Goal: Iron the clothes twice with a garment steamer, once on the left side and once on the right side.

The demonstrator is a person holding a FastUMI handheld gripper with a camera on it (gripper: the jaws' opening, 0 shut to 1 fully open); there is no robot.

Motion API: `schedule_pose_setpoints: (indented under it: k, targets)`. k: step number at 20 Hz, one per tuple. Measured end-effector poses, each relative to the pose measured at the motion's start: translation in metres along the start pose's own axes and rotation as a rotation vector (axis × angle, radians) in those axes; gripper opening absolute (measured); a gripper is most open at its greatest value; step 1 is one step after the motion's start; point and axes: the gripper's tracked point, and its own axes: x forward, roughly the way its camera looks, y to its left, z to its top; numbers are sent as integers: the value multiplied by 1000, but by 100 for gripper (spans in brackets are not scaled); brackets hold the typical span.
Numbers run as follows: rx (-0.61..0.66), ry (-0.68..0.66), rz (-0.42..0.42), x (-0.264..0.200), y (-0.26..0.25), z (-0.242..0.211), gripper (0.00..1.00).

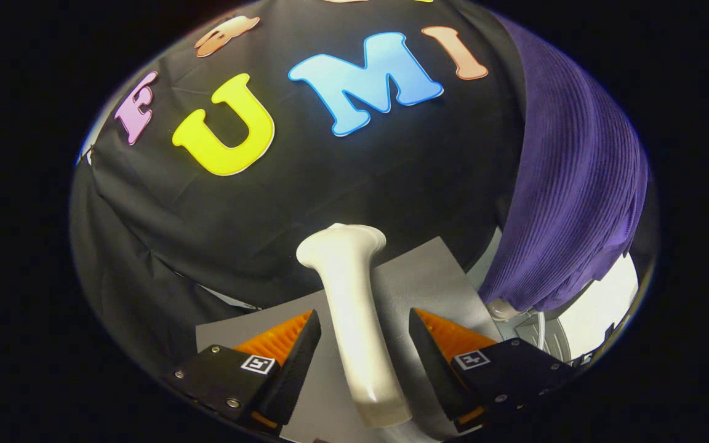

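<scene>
The tool stands wide open, its two fingers spread on either side of the white garment steamer with a gap showing between each finger and the handle, so neither presses on it. The steamer lies on a grey mat on the counter, its flared head pointing away beyond the fingertips. To the right hangs a purple ribbed garment, probably a sweater, near a white base.
</scene>
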Motion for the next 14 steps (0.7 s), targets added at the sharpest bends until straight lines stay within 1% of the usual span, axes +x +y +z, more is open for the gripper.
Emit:
schedule_pose_setpoints:
  k: [1, 3, 4, 7, 9, 12, 14]
  targets:
    - [-8, 13, -7, 6, 0, -3, 89]
    - [-10, 15, -6, 14, 5, -4, 83]
    - [-14, 11, -10, 14, 7, -3, 74]
    - [-55, 14, -49, 18, 7, -5, 57]
    - [-86, 9, -71, 20, 7, -7, 52]
    - [-171, -14, -108, 21, 7, -8, 47]
    - [-215, -58, -127, 20, 9, -8, 41]
